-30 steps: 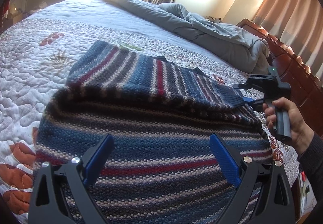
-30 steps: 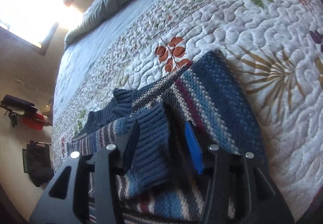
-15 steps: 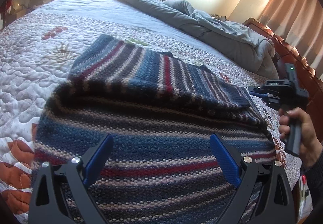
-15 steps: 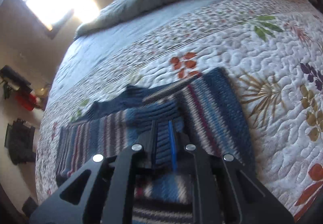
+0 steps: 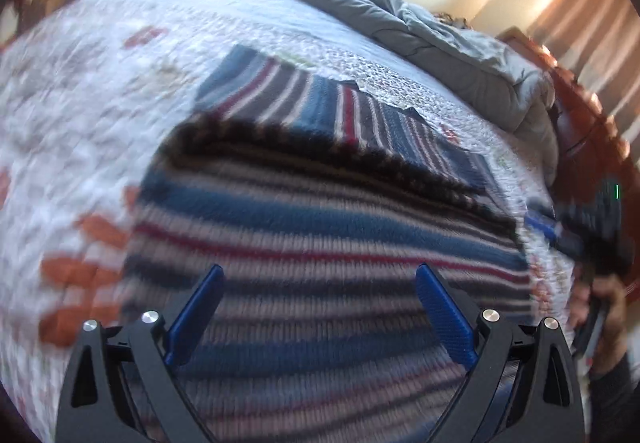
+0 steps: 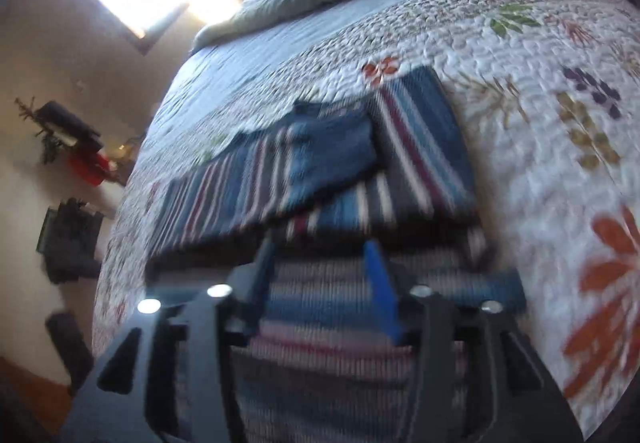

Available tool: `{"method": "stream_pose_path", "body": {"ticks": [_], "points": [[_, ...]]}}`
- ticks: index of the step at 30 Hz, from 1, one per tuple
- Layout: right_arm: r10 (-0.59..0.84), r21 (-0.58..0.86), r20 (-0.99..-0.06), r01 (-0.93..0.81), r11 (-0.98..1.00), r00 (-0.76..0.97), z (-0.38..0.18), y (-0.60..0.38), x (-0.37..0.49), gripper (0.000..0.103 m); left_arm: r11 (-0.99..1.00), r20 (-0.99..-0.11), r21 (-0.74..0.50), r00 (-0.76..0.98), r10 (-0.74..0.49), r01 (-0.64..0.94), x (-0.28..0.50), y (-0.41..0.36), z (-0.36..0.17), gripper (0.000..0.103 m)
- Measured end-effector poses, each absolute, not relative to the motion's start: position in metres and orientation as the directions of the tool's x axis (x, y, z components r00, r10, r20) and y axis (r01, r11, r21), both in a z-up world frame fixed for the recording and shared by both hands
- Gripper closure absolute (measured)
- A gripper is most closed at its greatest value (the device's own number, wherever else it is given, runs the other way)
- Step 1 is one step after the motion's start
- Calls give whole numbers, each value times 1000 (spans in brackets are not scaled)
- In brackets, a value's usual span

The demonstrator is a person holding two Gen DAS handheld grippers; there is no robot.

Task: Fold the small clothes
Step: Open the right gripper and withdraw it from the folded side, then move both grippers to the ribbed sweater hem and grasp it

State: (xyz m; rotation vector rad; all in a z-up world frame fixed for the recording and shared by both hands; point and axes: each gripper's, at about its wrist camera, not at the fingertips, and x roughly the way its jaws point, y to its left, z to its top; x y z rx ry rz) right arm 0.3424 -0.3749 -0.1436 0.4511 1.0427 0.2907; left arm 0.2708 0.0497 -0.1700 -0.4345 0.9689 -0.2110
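A striped knit sweater (image 5: 320, 227) in blue, red, grey and cream lies partly folded on the quilted bed. It also shows in the right wrist view (image 6: 328, 179), with a blue ribbed sleeve cuff (image 6: 332, 151) laid across it. My left gripper (image 5: 316, 279) is open and empty, hovering over the near part of the sweater. My right gripper (image 6: 320, 255) is open and empty above the sweater's near edge. In the left wrist view the right gripper (image 5: 548, 227) shows at the sweater's right edge, blurred. Both views are motion-blurred.
The white quilt (image 6: 540, 147) with leaf and flower prints spreads around the sweater. A crumpled grey duvet (image 5: 440, 39) lies at the far end. A wooden bed frame (image 5: 588, 147) runs along the right. Dark objects (image 6: 68, 239) hang on the wall left of the bed.
My right gripper has let go of the sleeve cuff, opened, and pulled back and up. The cuff now lies on the sweater. My left gripper has lifted slightly, still open.
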Motion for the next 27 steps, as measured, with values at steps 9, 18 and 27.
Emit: {"method": "stream_pose_path", "body": {"ticks": [9, 18, 27], "points": [[554, 623, -734, 65, 780, 393, -157, -422, 157, 22, 796, -770, -583, 424, -478, -162, 149, 106, -184, 6], [613, 691, -712, 187, 698, 343, -187, -439, 89, 22, 631, -666, -737, 419, -617, -240, 92, 130, -198, 4], [649, 706, -705, 202, 679, 285, -203, -421, 86, 30, 630, -675, -735, 352, -648, -250, 95, 114, -207, 4]]}}
